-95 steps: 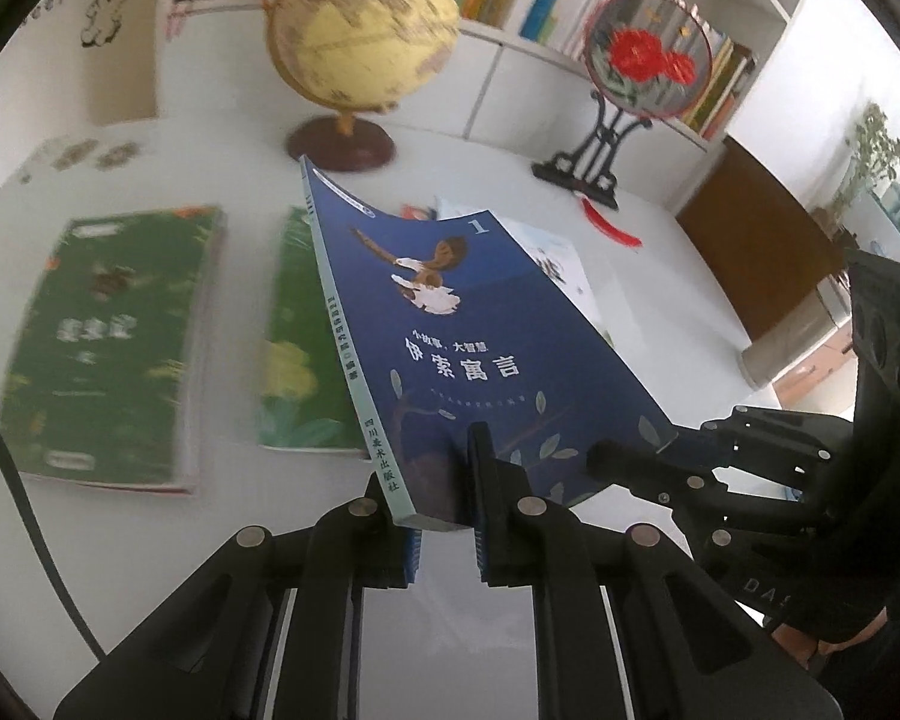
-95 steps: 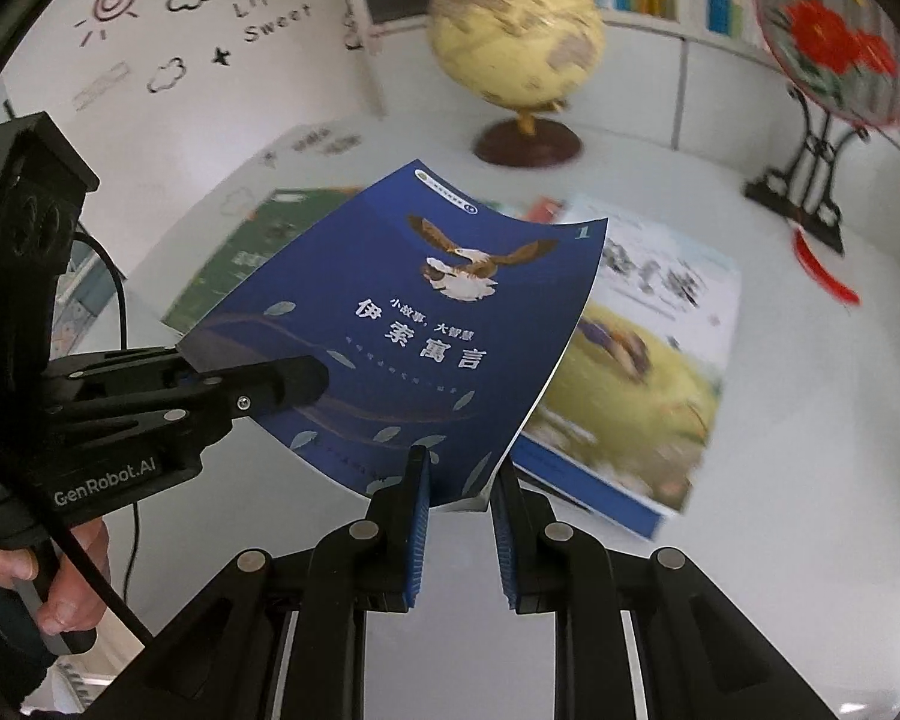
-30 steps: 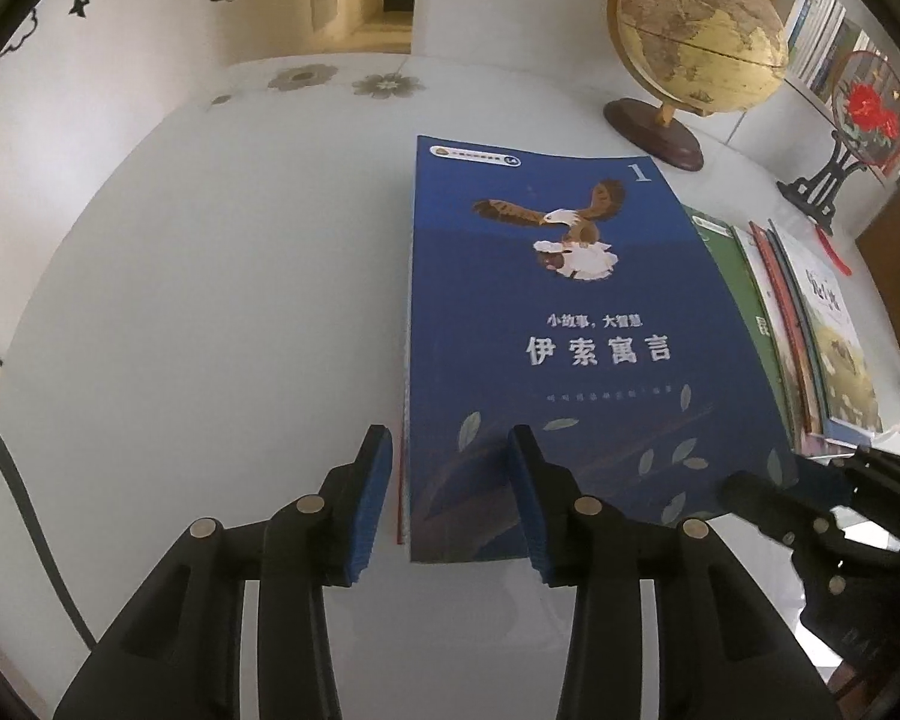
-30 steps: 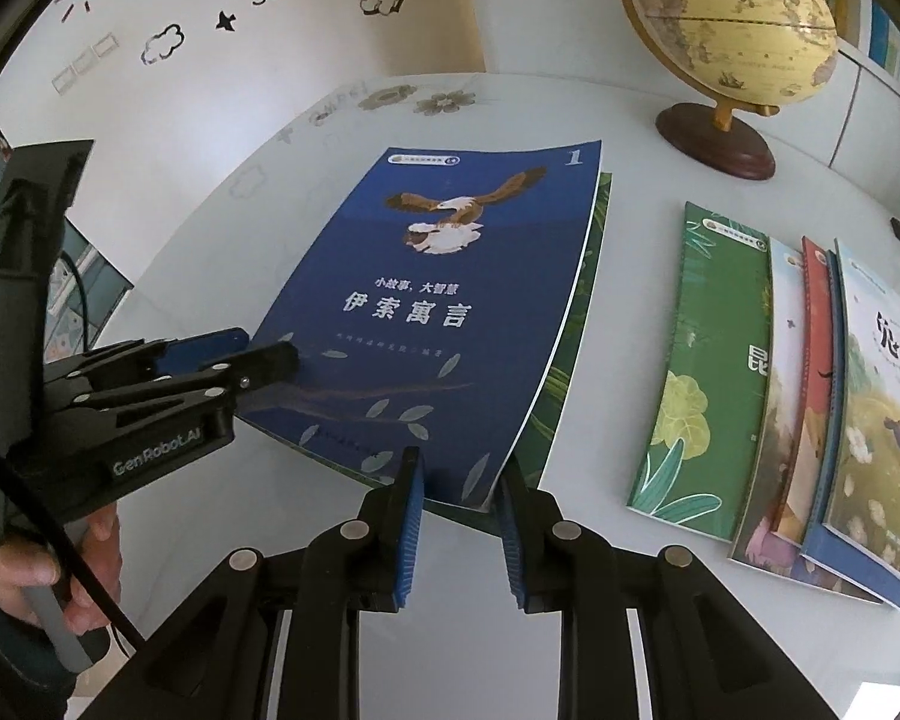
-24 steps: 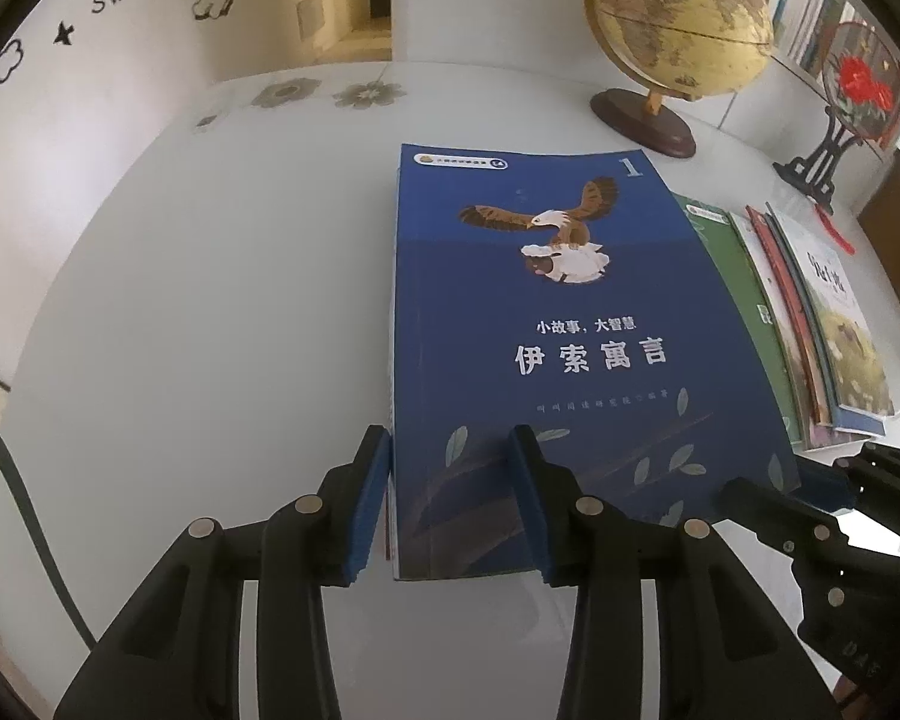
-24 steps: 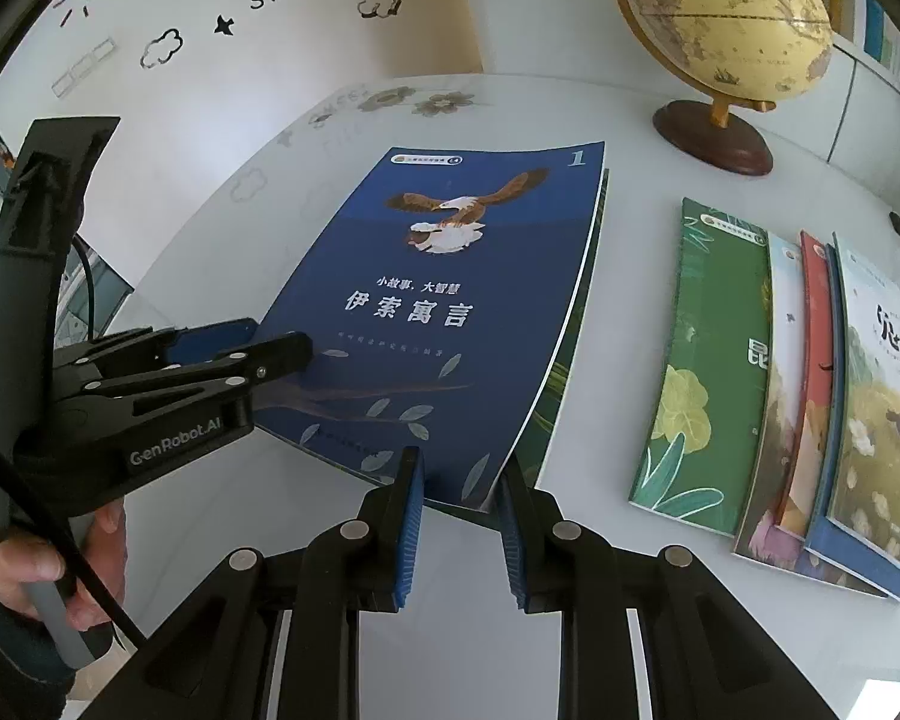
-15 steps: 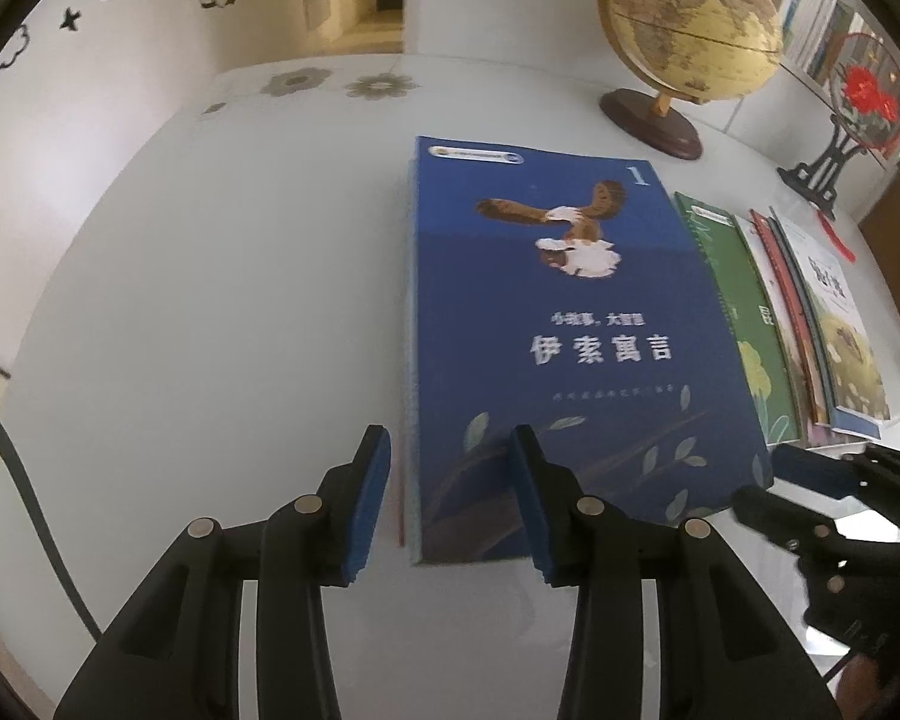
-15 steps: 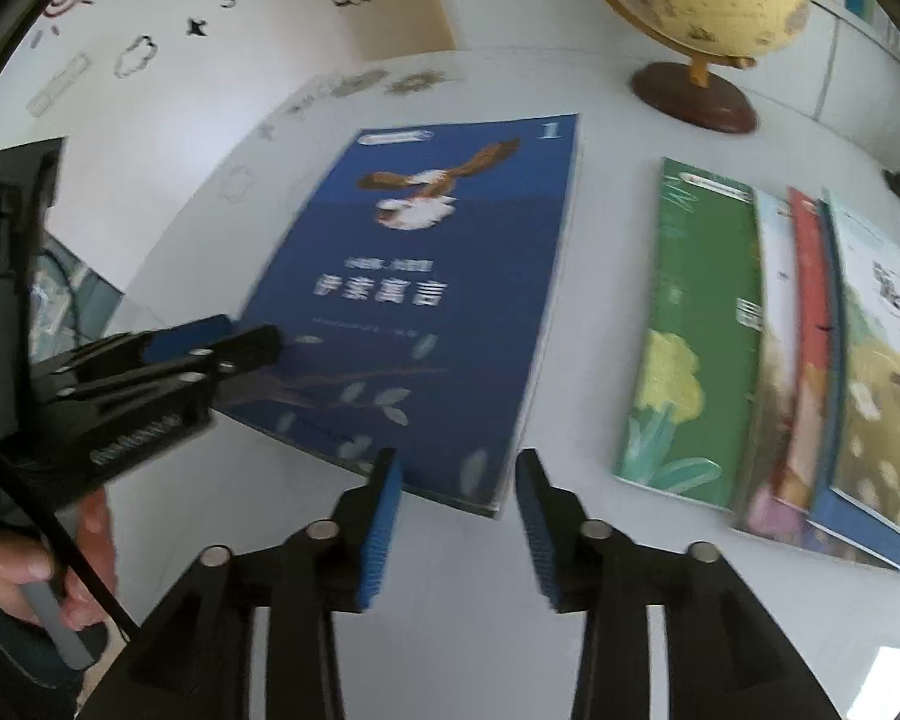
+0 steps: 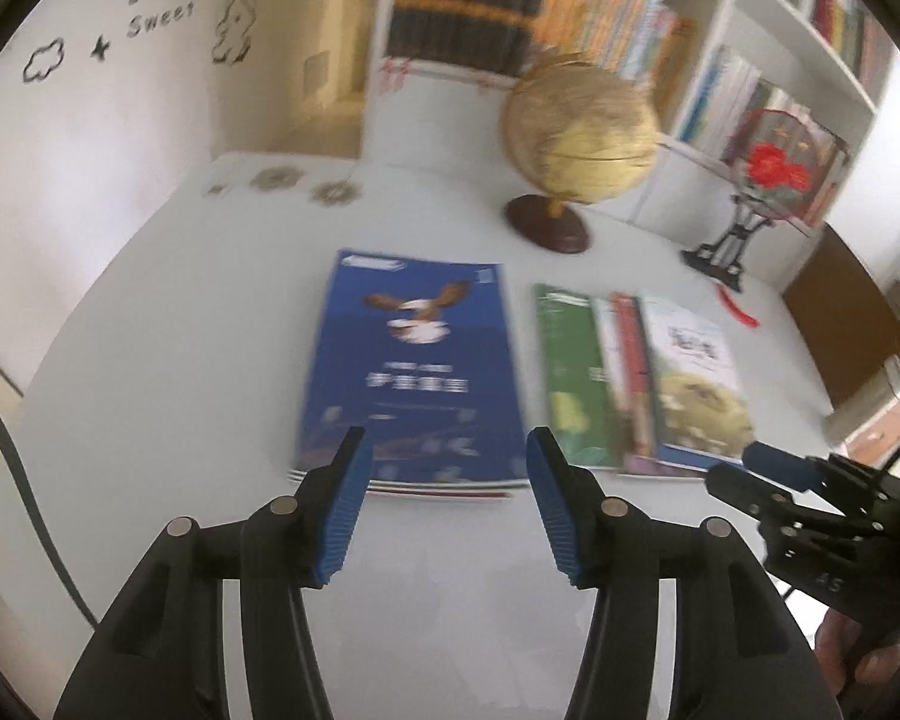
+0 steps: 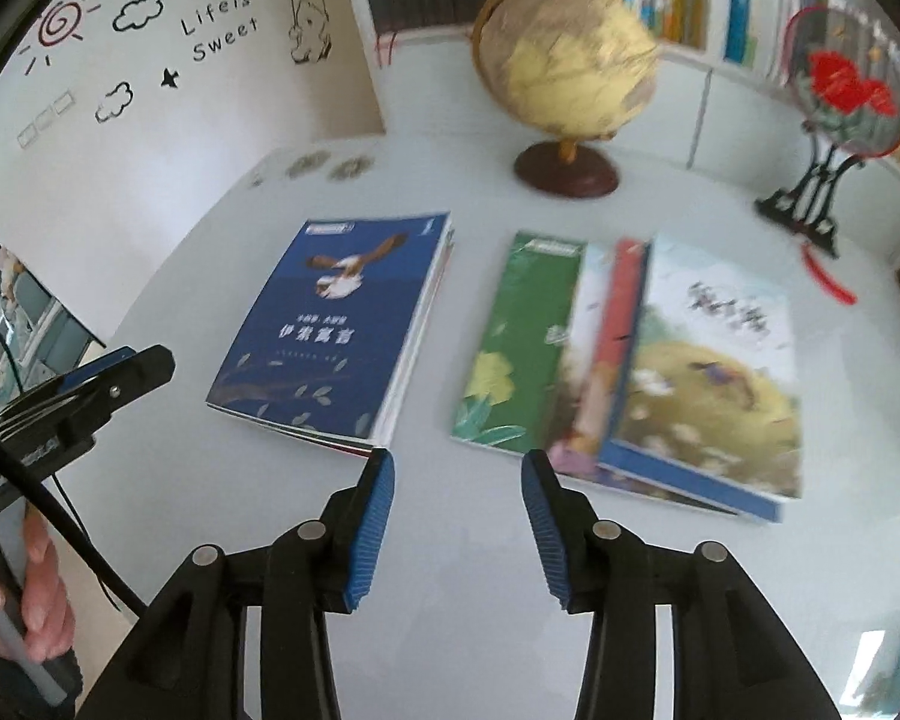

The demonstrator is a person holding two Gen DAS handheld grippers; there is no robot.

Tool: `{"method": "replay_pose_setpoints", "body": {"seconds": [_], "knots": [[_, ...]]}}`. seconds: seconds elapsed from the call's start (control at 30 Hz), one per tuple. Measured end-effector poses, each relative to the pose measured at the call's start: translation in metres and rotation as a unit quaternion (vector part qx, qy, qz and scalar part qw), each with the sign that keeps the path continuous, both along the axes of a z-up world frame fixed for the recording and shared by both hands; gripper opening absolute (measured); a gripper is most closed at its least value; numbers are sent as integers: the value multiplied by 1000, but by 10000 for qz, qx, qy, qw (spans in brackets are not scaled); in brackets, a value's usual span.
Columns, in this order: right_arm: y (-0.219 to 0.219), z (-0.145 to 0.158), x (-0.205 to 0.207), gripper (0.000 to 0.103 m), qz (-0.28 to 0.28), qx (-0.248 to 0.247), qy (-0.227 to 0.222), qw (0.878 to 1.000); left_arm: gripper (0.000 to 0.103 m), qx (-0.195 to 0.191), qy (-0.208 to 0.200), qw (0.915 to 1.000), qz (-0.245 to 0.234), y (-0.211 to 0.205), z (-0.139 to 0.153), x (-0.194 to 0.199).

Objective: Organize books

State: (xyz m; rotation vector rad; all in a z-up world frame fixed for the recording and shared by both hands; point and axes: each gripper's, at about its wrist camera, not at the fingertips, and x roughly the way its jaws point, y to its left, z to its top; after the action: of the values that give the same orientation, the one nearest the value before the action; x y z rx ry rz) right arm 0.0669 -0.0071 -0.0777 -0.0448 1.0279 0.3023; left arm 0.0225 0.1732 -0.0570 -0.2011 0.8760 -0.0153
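So, left wrist view first: left gripper (image 9: 444, 456) hung above the white table (image 9: 168, 324), jaws just spread wider, nothing between the pads, nothing grasped. Blue book (image 9: 411, 366) with the eagle cover lay flat on top of a small stack, edges of other books poking out underneath at the near end. Just to its right, apart from it, sat a fanned row of books (image 9: 636, 378): green cover, red spines, then a yellowish picture cover on top. Further back stood the globe (image 9: 579, 138) on its dark base and a round fan on a stand (image 9: 780, 174). Bookshelf (image 9: 570, 30) behind was packed with upright books, dark spines on the left, orange and mixed colours further right. Right gripper (image 9: 750, 462) poked in from the right edge, state hard to tell from there.

Then right wrist view: right gripper (image 10: 456, 468) also up off the table (image 10: 450, 540), jaws just parted, empty, let go of everything. Blue book (image 10: 336, 324) on its stack to the left, fanned row (image 10: 636, 360) to the right, clear gap between them. Left gripper (image 10: 120, 369) at the left edge, a hand (image 10: 36, 600) on its handle. Pretty blurry overall.
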Motion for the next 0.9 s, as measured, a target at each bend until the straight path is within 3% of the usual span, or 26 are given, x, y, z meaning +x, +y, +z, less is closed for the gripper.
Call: {"method": "replay_pose_setpoints", "body": {"seconds": [0.13,0.47,0.7,0.9], "knots": [[-32,15,-19,44,-231,-160,-114,9995,51,99,-140,9997,-191,-51,16,-21],[-121,37,-81,44,-714,-26,-259,9971,51,177,-263,9980,-549,-147,24,-69],[-158,34,-106,44,-922,176,-251,9953,51,347,-298,9958,-788,-181,27,-84],[-177,27,-99,44,-1182,397,-268,9918,51,115,-315,9929,-1138,-187,20,-54]]}}
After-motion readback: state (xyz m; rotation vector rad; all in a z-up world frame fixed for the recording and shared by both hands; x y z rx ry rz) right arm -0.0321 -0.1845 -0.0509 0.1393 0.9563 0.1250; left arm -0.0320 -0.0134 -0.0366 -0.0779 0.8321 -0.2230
